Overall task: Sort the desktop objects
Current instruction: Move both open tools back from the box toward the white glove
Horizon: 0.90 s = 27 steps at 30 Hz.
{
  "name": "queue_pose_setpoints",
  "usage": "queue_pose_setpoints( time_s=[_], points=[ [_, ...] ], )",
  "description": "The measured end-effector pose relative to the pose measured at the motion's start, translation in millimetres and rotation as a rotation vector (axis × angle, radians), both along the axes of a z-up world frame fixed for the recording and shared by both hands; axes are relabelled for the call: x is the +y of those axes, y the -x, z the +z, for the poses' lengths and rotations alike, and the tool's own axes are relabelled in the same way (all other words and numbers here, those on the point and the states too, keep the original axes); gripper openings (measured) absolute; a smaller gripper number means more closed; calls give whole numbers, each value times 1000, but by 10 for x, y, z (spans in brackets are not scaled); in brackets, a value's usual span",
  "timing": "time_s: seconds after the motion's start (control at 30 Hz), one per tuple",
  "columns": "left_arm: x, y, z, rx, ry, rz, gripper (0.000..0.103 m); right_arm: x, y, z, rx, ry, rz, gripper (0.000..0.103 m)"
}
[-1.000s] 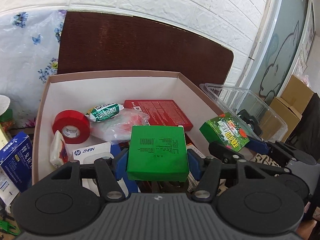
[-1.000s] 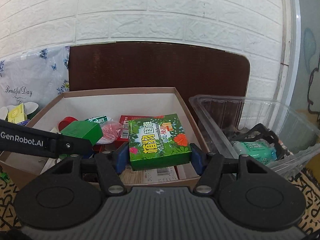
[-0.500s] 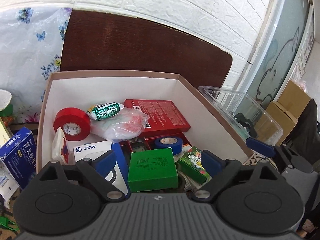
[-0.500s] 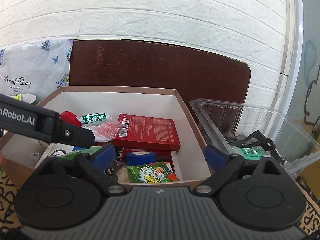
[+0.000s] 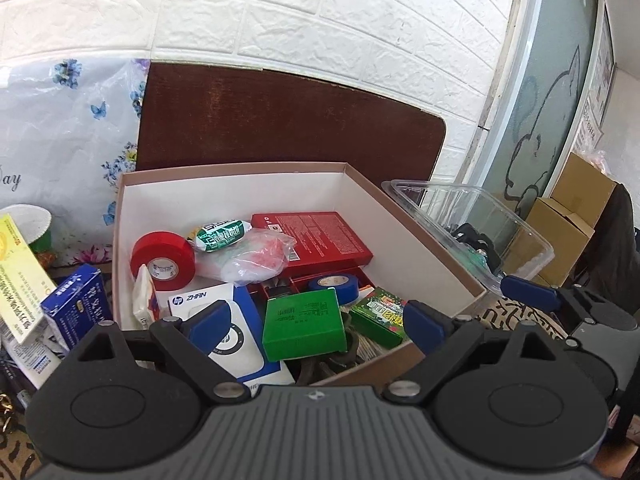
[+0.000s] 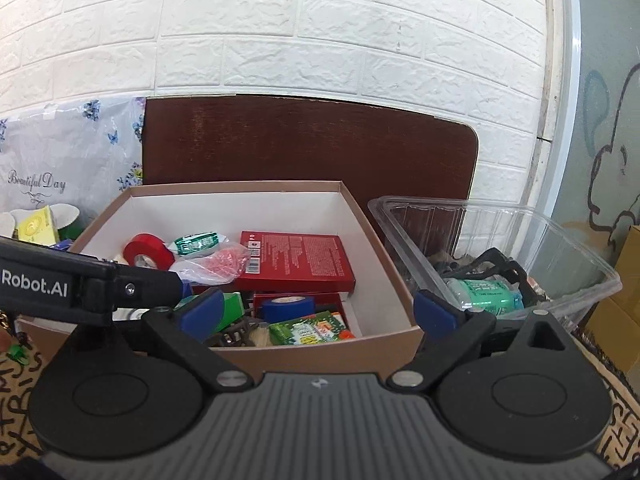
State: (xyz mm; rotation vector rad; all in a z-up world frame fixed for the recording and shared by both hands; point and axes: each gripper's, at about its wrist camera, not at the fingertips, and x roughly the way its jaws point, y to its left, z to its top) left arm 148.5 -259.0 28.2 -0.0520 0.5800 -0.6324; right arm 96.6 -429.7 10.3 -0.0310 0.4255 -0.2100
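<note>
Left claw (image 5: 316, 322): jaws spread wide, nothing held. Right claw (image 6: 316, 310): likewise wide open, nothing gripped.

Just past the left claw, the green box (image 5: 304, 330) is seen lying flat in the near end of the carton (image 5: 420, 236). The floral box (image 5: 380, 316) is lodged beside it, tilted, against the near wall. Behind them: blue tape (image 5: 334, 286), red box (image 5: 316, 236), plastic bag (image 5: 248, 258), red tape (image 5: 163, 254), HP box (image 5: 208, 304).

Handling, judged: both small boxes look light, stiff cardboard; they are best pinched across the short side faces, not the broad top, which may dent. Glossy print may slip, so a firm squeeze is advised. The bag is soft and crinkly; any fold can be taken.

Right of the carton, a clear tub (image 6: 532, 248) holds a green pack (image 6: 484, 298) and a black item. A blue carton (image 5: 76, 304) is still out on the worktop, left.
</note>
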Motion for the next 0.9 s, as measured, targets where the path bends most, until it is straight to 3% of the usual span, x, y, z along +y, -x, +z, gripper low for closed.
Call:
queue_pose_setpoints(
  time_s=[0.57, 0.9],
  points=[
    [607, 669, 34, -89, -3, 66, 96, 553, 469, 60, 25, -76, 97, 99],
    [1284, 1008, -147, -74, 7, 178, 96, 1078, 712, -75, 18, -143, 193, 99]
  ],
)
